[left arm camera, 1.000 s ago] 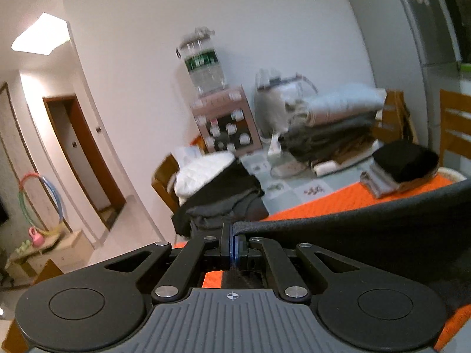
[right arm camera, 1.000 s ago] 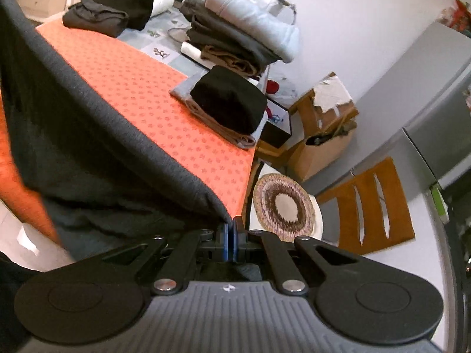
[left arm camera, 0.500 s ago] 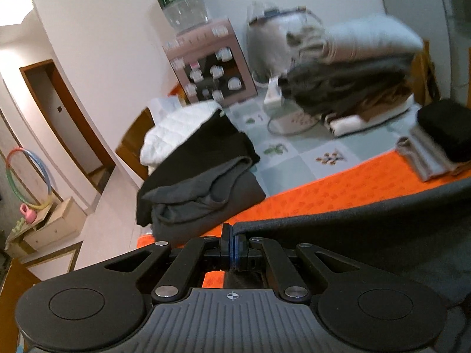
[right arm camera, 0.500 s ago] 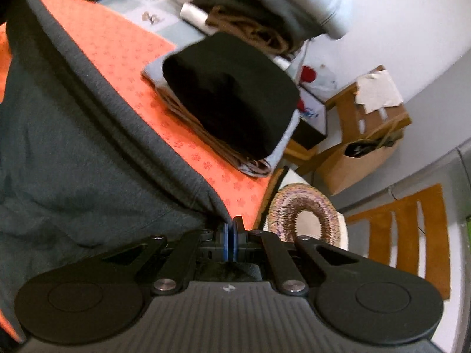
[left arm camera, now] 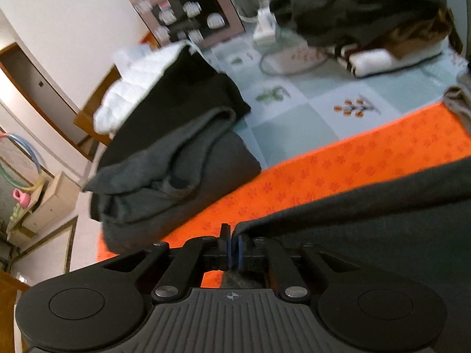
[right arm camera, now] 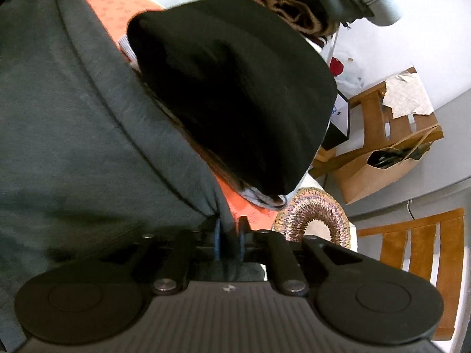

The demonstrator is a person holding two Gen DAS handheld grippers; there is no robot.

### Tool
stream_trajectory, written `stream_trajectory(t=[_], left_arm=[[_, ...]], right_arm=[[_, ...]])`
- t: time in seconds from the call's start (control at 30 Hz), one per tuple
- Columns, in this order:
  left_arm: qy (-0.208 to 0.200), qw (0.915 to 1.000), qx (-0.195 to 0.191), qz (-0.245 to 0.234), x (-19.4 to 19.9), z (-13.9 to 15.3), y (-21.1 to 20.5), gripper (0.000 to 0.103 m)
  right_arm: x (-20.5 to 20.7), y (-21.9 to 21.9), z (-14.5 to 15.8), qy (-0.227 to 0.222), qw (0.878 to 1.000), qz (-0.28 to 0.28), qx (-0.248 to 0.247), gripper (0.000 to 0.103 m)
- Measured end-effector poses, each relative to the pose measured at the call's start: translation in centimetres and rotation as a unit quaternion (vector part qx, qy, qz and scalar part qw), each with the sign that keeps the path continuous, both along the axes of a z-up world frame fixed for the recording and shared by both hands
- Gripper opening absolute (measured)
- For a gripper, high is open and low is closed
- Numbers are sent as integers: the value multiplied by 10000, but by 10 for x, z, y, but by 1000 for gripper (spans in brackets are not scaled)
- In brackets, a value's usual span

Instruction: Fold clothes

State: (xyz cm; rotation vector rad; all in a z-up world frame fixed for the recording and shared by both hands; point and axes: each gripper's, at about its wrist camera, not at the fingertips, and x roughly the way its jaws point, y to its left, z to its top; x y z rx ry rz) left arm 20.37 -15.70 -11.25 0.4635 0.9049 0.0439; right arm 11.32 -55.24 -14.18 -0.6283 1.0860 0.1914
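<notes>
A dark grey garment lies spread over the orange table cover. My left gripper is shut on its near left corner, low over the cover. In the right wrist view the same garment fills the left side. My right gripper has its blue pads a little apart, and the garment's right corner still sits loosely between them. A folded black garment on a small stack lies just beyond the right gripper.
A heap of grey and black clothes with a white quilted piece sits at the table's far left. Stacked blankets stand at the back. A round woven cushion, a wooden chair and a paper bag lie off the table's right end.
Both grippers dropped forward and down, laying the held edge of the grey garment onto the orange cover. The right gripper's pads, pressed together before, now stand slightly apart.
</notes>
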Motion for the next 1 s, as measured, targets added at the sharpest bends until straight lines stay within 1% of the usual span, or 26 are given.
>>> stream_trajectory(t=[0.1,0.2,0.23,0.27,0.33,0.4,0.47,0.53,0.63,0.8,1.0], left_arm=[[192,9998,9,17,16,-16,-2,12],[298,9996,7,20,28,-26,-1,22],[326,9995,-5,28,32,-29,0,30],[354,9994,-17,36,36,-31,1,33],[352,9992,-200,44,41,-28,9,63],[349,9986,-385,52,46,-25,16,73],[277,9980,-570,32,45,-15,23,75],[105,9972,-746,-3,36,-1,28,81],[-75,9951,-988,-68,21,19,34,83],[-249,9915,-1214,-405,-25,52,42,84],[-204,9856,-1390,-942,-91,63,60,84]], right_arm=[[2,-4,0,2,9999,-82,68,19],[2,-9,0,-57,9996,-215,167,26],[3,-12,1,-83,9994,-274,212,30],[3,-15,1,-109,9991,-334,257,34],[2,-20,3,-160,9982,-461,347,39],[-1,-23,6,-195,9969,-603,476,40],[-7,-27,13,-259,9948,-755,637,41],[-15,-31,22,-331,9920,-938,776,42],[-33,-33,39,-467,9872,-1170,979,43],[-68,-22,69,-659,9808,-1366,1226,48],[-110,16,92,-763,9755,-1548,1363,48]])
